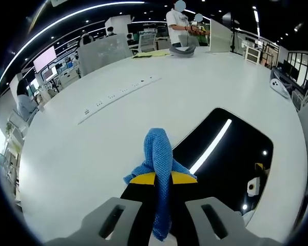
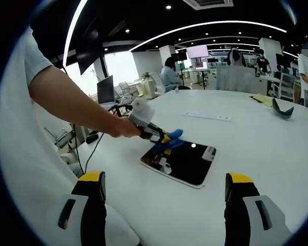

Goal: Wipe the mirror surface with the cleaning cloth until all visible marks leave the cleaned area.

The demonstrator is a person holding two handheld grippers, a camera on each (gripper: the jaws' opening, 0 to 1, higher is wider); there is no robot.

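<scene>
A flat rectangular mirror lies on the white table, reflecting dark ceiling and light strips. My left gripper is shut on a blue cleaning cloth, whose bunched end sticks out over the mirror's near left corner. In the right gripper view the mirror lies mid-table, with the left gripper and the blue cloth at its far left edge, held by a person's bare arm. My right gripper stands open above the table in front of the mirror, nothing between its yellow-tipped fingers.
A long white power strip lies on the table beyond the mirror. A dark curved object and yellow papers sit at the far edge. People stand and sit around the room. A white device rests at the right edge.
</scene>
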